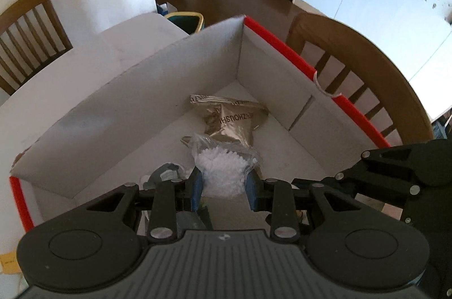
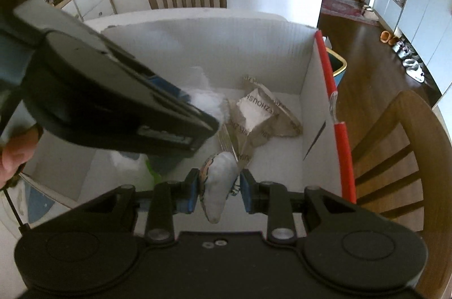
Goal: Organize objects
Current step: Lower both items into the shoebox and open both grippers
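- Objects bound for the white cardboard box (image 1: 158, 90) ride in both tools: the left tool (image 1: 224, 189) is clenched on a clear bag of white pellets (image 1: 223, 172); the right tool (image 2: 217, 191) is clenched on a small white pouch with a patterned edge (image 2: 217, 186).
- Both loads hang low inside the box, above its floor.
- Beyond them, a crumpled gold foil packet (image 1: 231, 118) lies near the far corner, and the red-edged wall (image 2: 343, 146) stands at the right.
- The box sits on the counter (image 1: 56, 78) between wooden chairs (image 1: 367, 78).
- Risk: the left tool crosses close over the right one's view, so a hasty release could knock the tools together, or snag the thin bag and spill pellets.
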`<state>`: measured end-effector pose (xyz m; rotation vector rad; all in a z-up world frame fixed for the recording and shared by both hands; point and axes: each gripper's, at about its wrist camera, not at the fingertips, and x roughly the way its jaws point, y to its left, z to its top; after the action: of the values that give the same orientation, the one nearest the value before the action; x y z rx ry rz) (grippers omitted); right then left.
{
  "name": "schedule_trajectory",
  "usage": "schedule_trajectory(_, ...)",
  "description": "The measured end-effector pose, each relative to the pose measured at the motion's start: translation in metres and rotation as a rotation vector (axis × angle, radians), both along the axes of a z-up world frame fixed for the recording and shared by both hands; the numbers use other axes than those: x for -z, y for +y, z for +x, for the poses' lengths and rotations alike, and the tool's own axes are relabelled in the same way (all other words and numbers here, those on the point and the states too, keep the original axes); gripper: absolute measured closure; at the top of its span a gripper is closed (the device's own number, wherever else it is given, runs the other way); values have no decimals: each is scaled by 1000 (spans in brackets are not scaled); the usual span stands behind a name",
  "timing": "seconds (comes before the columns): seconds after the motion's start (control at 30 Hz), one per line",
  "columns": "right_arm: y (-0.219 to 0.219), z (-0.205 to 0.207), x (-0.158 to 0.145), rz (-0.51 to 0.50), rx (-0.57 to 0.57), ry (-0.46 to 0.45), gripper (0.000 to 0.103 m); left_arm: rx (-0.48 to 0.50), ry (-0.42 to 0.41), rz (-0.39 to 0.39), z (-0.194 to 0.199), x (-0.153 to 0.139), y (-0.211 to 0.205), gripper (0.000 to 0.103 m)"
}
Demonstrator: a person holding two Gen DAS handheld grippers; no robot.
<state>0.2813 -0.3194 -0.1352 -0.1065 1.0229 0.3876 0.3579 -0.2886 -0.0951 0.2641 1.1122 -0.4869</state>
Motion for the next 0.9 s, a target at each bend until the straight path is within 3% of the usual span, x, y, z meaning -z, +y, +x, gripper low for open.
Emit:
schedule_trajectory(0.37,-12,-1,0,42,20,12,65,-6,11,-24,0,6,-3,70)
schedule_trajectory(0.5,-13,-6,-3,46,27,7,65,-20,3,-44,-1,2,0,46)
schedule_trajectory(0.53,-14,-6,-3,53,32,5,64,-20,-5,-45,-3,0,1,45)
schedule_trajectory(0.9,-20,-19,-23,90,57,-38,62,-27,-71,-91,-27,-27,17,46)
